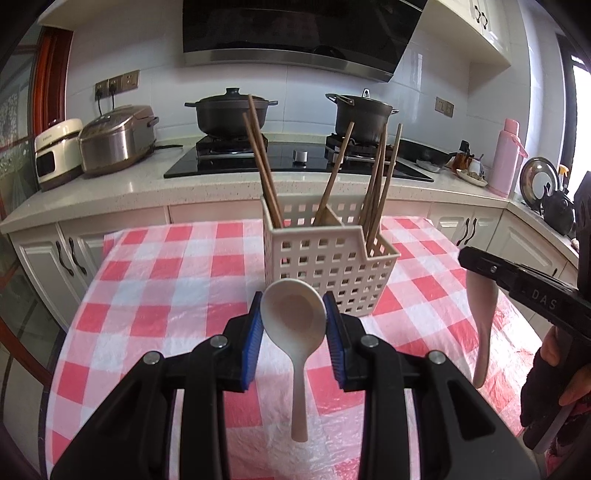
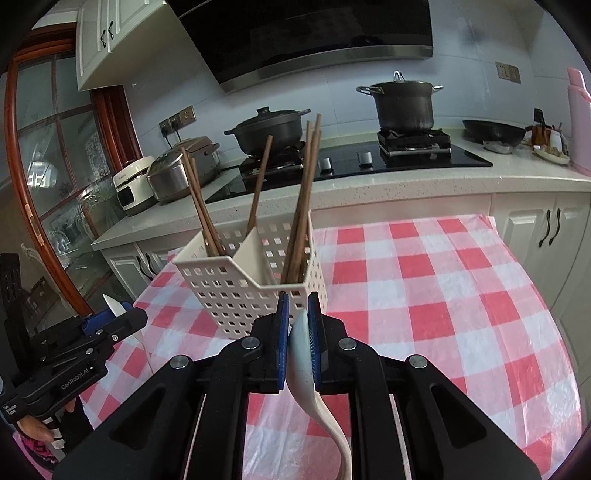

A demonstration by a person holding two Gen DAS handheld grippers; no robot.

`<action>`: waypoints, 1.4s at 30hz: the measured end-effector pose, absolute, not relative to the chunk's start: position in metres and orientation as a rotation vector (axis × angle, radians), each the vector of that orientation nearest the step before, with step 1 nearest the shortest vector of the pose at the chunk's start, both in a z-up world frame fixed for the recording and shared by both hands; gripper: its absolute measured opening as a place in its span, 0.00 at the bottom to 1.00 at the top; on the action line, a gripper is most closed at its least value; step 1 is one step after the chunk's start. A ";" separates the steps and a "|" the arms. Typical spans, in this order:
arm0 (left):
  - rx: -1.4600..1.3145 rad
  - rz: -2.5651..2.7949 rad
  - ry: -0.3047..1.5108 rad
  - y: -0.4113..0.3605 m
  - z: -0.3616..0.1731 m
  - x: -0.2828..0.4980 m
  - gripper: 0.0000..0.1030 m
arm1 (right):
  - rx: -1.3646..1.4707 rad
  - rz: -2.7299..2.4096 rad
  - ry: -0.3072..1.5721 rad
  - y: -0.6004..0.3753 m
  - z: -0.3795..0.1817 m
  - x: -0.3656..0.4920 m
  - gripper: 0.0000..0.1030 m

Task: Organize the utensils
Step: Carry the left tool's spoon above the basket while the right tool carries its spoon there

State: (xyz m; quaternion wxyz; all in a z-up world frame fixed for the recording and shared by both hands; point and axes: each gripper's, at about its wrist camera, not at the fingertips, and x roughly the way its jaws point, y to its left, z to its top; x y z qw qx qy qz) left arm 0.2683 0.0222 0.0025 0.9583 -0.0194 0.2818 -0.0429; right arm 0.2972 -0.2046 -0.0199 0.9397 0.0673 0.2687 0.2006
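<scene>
Home kitchen. Gas hob point(image 1: 295, 157) w/ two dark pots point(image 1: 231, 112), hood point(image 1: 295, 33) above, tiled wall, white cabinets point(image 2: 546, 229). Rice cooker point(image 1: 116, 138) on the counter point(image 1: 147, 192), prob. a 2nd small cooker beside it. Checked cloth point(image 2: 443, 280) over a table.

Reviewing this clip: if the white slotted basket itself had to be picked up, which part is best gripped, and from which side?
Judging by shape, the basket is best pinched on its thin top rim, coming down from above at the left front edge. That stretch is clear; the chopsticks crowd the right compartment. Both grippers already hold spoons, so one must be freed first.
</scene>
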 end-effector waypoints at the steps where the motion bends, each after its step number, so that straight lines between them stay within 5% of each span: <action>1: -0.031 -0.085 0.566 0.020 0.006 0.269 0.30 | 0.134 0.412 0.543 -0.203 -0.018 0.298 0.11; 29: -0.008 -0.065 0.375 0.024 0.113 0.307 0.30 | 0.064 0.405 0.320 -0.150 0.064 0.341 0.11; 42: -0.085 -0.042 0.321 0.033 0.138 0.344 0.30 | 0.160 0.485 0.246 -0.145 0.057 0.382 0.11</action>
